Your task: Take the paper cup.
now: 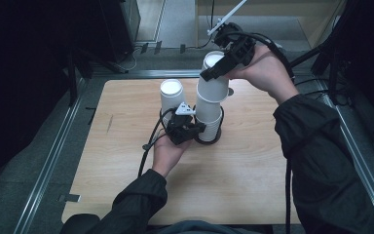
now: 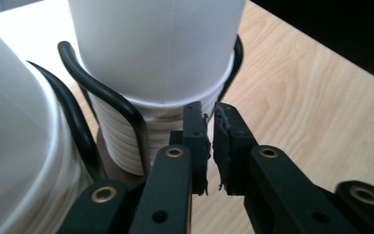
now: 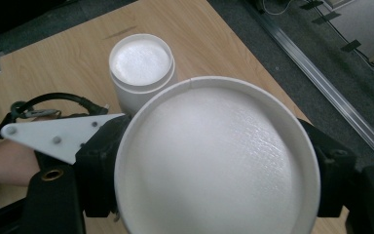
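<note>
High view: your right tool (image 1: pixel 217 69) clamped the top cup (image 1: pixel 213 80) by its sides and held it above the stack (image 1: pixel 208 117), its lower end in the stack's top cup — probably pulling one free. The stack sat upside down in a black wire holder (image 1: pixel 221 130) near the middle of the counter (image 1: pixel 253 170). Your left tool (image 1: pixel 198 130) rested low against the stack's base, likely to pin it down while the cup lifted. A second stack (image 1: pixel 171 95) stood just left of it.

Left tool view: your left tool (image 2: pixel 210 127) had its jaws narrow, almost together, nothing between them. The tips sat just before the ribbed rims at the stack (image 2: pixel 160 63) bottom, beside the holder wire (image 2: pixel 102 92). Whether they touched the rims, I could not tell.

Right tool view: your right tool's jaws gripped the cup (image 3: pixel 219 161) on both sides, its white bottom facing the camera. Beyond, the second stack (image 3: pixel 141 66) stood on the counter (image 3: pixel 68 53), with your left tool's grey plate (image 3: pixel 63 134) below.
</note>
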A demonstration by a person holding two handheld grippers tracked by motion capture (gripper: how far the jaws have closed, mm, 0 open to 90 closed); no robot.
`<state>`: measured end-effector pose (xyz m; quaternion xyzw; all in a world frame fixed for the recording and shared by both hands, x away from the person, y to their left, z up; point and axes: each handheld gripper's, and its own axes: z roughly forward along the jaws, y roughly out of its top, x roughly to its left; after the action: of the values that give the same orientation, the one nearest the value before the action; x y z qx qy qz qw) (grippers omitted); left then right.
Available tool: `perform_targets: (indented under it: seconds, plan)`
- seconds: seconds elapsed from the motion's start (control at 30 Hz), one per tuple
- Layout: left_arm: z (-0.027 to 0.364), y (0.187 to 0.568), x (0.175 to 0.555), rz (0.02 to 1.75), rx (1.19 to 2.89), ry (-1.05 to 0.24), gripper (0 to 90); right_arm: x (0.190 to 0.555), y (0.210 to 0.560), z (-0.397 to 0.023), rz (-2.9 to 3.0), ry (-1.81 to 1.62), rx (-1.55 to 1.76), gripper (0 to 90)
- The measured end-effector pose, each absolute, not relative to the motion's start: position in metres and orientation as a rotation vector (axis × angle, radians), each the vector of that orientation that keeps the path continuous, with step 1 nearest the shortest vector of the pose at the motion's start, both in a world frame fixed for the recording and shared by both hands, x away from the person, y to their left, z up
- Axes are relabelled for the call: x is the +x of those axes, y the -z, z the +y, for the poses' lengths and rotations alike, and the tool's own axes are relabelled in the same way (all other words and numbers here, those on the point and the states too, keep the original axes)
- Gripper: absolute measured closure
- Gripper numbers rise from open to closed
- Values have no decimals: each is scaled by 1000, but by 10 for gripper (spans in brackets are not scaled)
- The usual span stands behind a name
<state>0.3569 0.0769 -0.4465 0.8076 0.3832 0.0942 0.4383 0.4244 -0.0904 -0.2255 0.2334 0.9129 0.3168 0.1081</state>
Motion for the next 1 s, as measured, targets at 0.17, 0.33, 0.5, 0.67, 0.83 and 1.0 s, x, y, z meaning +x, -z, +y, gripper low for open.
perform_targets:
  seconds: [0.17, 0.33, 0.5, 0.67, 0.83, 1.0]
  plan:
    - [84, 437, 350, 899, 2001, -207, 791, 410, 207, -101, 2701, -974, 637, 249]
    - [89, 429, 344, 856, 2023, -200, 710, 392, 202, -112, 2727, -937, 600, 249]
    - [100, 424, 340, 844, 2019, -148, 635, 373, 206, -124, 2750, -1005, 577, 250]
    - [108, 421, 336, 826, 2034, -169, 544, 355, 220, -134, 2774, -961, 565, 249]
    - [119, 423, 333, 824, 2036, -147, 540, 338, 241, -141, 2810, -964, 540, 249]
    - [127, 427, 330, 784, 2030, -124, 502, 331, 269, -146, 2823, -964, 518, 248]
